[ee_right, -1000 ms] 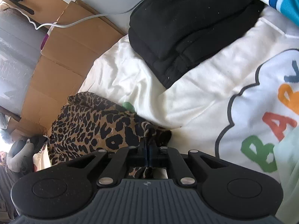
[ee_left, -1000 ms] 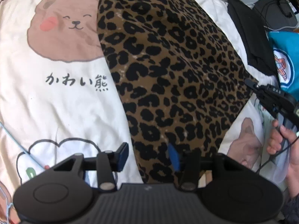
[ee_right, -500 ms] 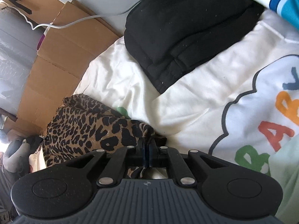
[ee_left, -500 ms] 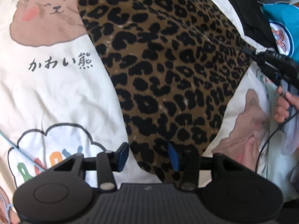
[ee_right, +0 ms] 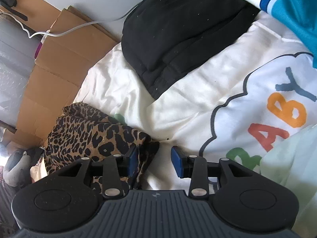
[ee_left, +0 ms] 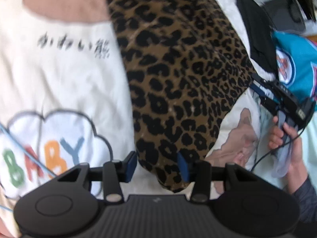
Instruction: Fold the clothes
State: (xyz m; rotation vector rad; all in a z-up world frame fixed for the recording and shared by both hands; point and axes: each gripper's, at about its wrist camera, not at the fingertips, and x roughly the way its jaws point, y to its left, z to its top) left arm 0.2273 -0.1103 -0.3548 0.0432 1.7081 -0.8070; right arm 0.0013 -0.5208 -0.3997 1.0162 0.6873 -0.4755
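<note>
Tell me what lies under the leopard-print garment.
The leopard-print garment lies on a white printed blanket with a bear, Japanese characters and a "BABY" cloud. The garment covers part of the bear print; whatever else lies beneath it is hidden.

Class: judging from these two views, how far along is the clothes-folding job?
Done: a black garment lies folded on the white printed blanket. In hand: the leopard-print garment lies spread out; the right tongs are opening, its corner by one pad but not pressed; the left tongs stand open around its near tip. Left: folding the leopard piece.
</note>
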